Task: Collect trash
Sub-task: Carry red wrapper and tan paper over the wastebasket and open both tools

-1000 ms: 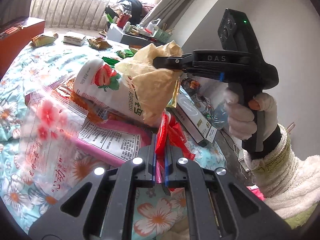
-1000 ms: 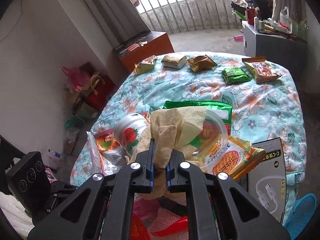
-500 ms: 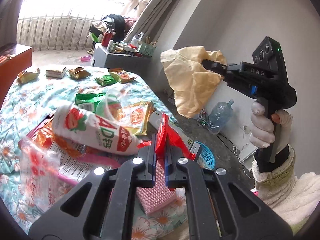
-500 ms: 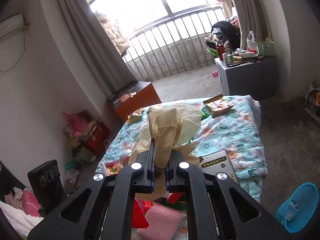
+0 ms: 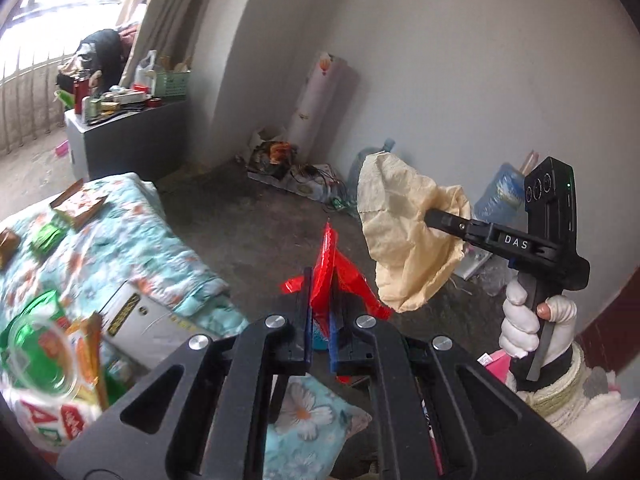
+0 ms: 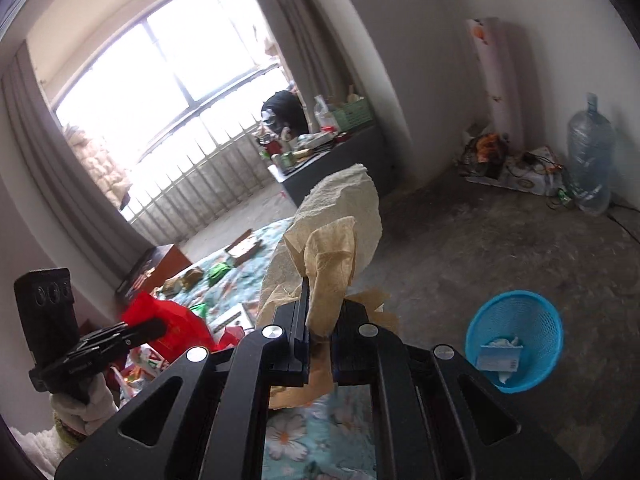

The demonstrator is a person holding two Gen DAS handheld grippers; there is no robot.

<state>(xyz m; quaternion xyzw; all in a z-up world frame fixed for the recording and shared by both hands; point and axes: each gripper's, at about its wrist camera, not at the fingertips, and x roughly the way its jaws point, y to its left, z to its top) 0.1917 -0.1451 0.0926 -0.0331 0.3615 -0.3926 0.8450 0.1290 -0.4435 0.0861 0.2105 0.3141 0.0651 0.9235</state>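
Note:
My left gripper (image 5: pixel 320 280) is shut on a red plastic wrapper (image 5: pixel 332 260) and holds it in the air past the bed's edge. My right gripper (image 6: pixel 320 312) is shut on a crumpled tan paper napkin (image 6: pixel 332 232). In the left wrist view the napkin (image 5: pixel 404 240) hangs from the right gripper (image 5: pixel 430 216) to the right of the wrapper. In the right wrist view the left gripper (image 6: pixel 160 326) with the red wrapper (image 6: pixel 172 324) is at lower left. A blue mesh trash basket (image 6: pixel 516 336) stands on the floor at right, with some paper inside.
The bed with a floral quilt (image 5: pixel 120 240) carries several snack packets, a white box (image 5: pixel 148 316) and a clear lid (image 5: pixel 36 356). A grey cabinet (image 5: pixel 128 136) stands by the window. Water jugs (image 6: pixel 592 160) and cables lie along the far wall. The floor is bare concrete (image 6: pixel 500 240).
Both grippers have lifted off the trash pile on the bed and swung right, toward the floor and the blue basket, each still holding its item.

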